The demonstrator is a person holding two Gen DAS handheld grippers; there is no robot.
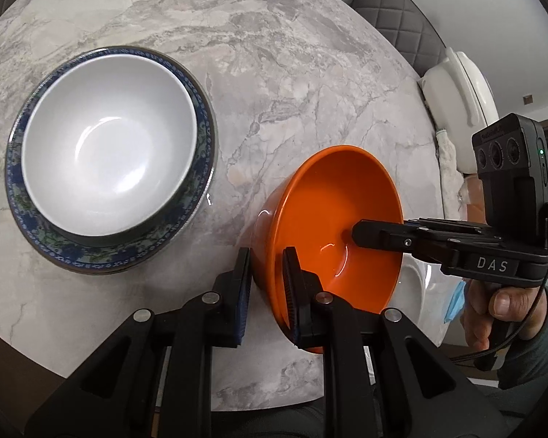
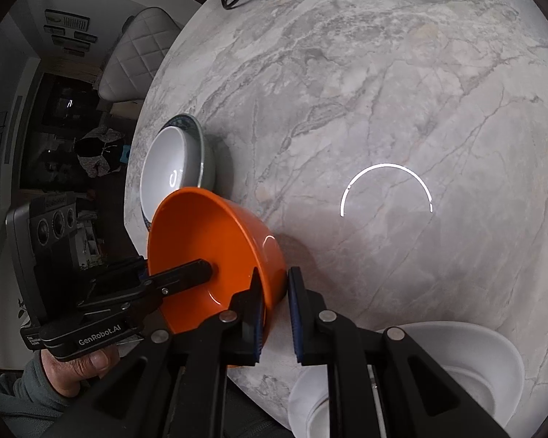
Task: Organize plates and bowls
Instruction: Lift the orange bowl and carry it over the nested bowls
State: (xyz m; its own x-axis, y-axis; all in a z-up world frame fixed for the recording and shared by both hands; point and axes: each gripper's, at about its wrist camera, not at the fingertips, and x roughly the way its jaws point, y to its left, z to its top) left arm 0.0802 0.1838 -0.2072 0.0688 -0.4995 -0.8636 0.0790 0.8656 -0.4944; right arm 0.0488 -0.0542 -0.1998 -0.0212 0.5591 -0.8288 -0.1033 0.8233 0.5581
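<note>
1. Left tongs (image 1: 266, 292): clamped on the near rim of the orange bowl (image 1: 332, 219), one finger outside the wall, one inside. Hand below, out of this view.
2. Right tongs (image 2: 275, 314): clamped on the opposite rim of the same bowl, one finger inside, one outside. The hand (image 1: 500, 306) that carries them shows at the edge of the left view.
3. Orange bowl: held between both tongs over the marble table (image 1: 292, 73); tilted rather than level. Whether its foot is clear of the table cannot be told.
4. White bowl (image 1: 109, 142): sits inside a blue-rimmed plate (image 1: 200, 138) on the table, well apart from the orange bowl, toward the left of the left view. Probably the stack the orange bowl is meant to join.
5. White dishes (image 2: 474, 365): near the table's edge, below the right tongs; exact kind unclear.
6. Risk, slip: each grip is a narrow pinch on a smooth glazed rim. If one side loosens, the bowl may swing on the other and drop.
7. Risk, uneven pull: if the two hands drift apart or travel at different rates, the rim may twist out of a pinch.
8. Risk, knock: a tilted bowl lowered onto the white bowl may strike its rim and chip it or push the plate.
9. Risk, edge: the white dishes lie close under the right hand's path and near the table's edge.
</note>
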